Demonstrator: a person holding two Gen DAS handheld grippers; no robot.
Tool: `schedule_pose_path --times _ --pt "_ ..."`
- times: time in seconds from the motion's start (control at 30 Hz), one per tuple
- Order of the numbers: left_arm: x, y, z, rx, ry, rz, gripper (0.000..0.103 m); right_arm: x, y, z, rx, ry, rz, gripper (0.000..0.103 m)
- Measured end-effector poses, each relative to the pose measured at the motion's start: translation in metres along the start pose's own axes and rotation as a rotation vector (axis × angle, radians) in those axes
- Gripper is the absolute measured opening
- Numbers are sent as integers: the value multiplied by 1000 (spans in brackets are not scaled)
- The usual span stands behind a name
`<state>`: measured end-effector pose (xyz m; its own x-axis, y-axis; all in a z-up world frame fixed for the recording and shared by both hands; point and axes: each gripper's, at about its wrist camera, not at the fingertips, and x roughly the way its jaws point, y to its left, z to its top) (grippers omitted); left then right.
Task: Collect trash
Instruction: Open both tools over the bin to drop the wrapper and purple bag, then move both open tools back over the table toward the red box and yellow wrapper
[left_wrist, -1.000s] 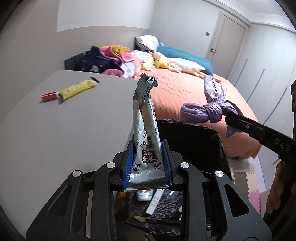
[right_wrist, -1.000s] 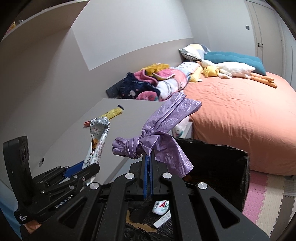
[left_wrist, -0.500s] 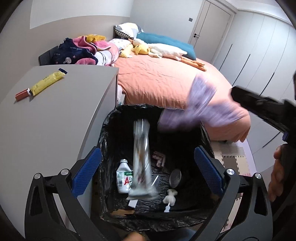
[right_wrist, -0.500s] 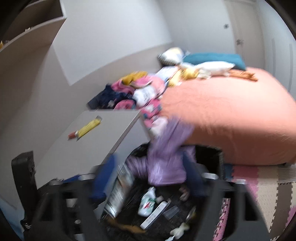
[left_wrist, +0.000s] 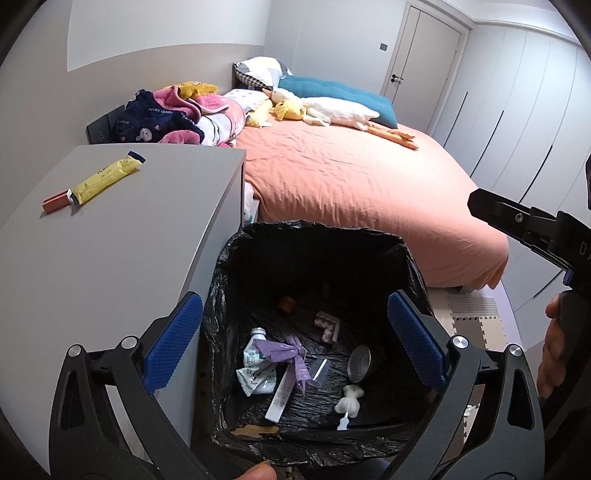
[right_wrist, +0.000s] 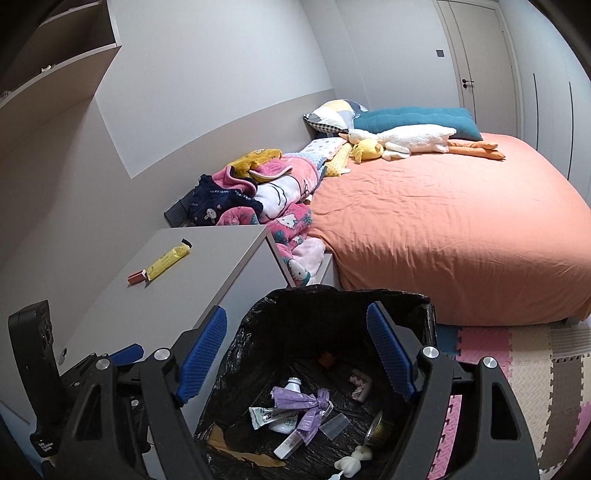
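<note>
A black bin with a crinkly black plastic bag liner (left_wrist: 236, 258) stands right beside a grey table (left_wrist: 92, 240), and a big bed with an orange sheet (left_wrist: 351, 184) is just behind the bin.

The left gripper (left_wrist: 291, 343) hangs over the bin. Its blue padded fingers (left_wrist: 173, 343) are spread wide apart, and nothing is between them. The right gripper (right_wrist: 295, 354) also hangs over the bin, with its blue fingers (right_wrist: 203, 354) apart and holding nothing.

Down at the bottom of the bin lies the trash. A purple plastic bag tied in a knot (left_wrist: 288, 354) rests on top of a crumpled silver-white snack wrapper (left_wrist: 255, 380). A small white bottle (right_wrist: 291, 387) sits just by them (only its top shows). A long white flat box (left_wrist: 279, 398) lies near the purple bag. A round silver can (left_wrist: 360, 363) leans on the far side of the bin from the table, and a little white lumpy thing (left_wrist: 349, 404) lies close to it.

On the table, away from the bin, lies a yellow tube (left_wrist: 105, 181) with a small brown-red box (left_wrist: 55, 202) touching its end.

On the bed, farther from the bin, there is a pile of pink and dark blue clothes (right_wrist: 255, 195) and a long white stuffed goose toy (right_wrist: 413, 140).
</note>
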<state>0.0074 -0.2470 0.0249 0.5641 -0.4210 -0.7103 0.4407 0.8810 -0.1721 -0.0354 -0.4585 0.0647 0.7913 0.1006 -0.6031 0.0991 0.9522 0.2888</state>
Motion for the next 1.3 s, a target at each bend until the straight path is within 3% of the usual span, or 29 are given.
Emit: schedule_pose_path --times 0.4,0.8,1.3 --pt "-4 17 0 -25 -14 29 97 14 16 -1 -19 16 20 79" --pt "-6 59 4 -86 -21 72 97 41 49 2 -58 42 64 85" --pt "-10 115 9 -150 -18 139 97 84 91 11 -71 79 106 86"
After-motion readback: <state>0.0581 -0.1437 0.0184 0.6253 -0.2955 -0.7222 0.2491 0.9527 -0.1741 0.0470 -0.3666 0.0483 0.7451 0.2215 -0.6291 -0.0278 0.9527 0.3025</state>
